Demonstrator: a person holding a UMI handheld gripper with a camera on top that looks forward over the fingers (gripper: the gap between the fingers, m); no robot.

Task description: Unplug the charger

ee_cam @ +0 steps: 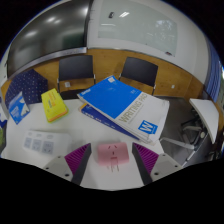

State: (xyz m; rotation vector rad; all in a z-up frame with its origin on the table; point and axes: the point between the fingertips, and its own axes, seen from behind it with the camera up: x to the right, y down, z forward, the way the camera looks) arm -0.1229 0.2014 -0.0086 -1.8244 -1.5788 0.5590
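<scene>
- Plainly, a small white and pink thing [110, 153] is seen between the two fingers of the gripper [111, 160]. It may be the charger, but that cannot be told for sure.
- No wire, plug or wall socket can be made out, so whether it is plugged in cannot be told.
- Whether the purple pads [78, 156] press on it cannot be told either.
- It is judged that the job may be close to done if this thing is the charger and it has come free. That cannot be checked from this view. If it is not free, the pull is still left to do.
- Under the fingers, a white table [70, 135] is seen.
- Just beyond the fingers, a blue book [115, 97] lies on white papers [145, 115].
- Further off to one side, a yellow box [53, 103] and a blue and white pack [18, 106] are seen.
- Well beyond, two dark screens [75, 68] stand by a wood wall.
</scene>
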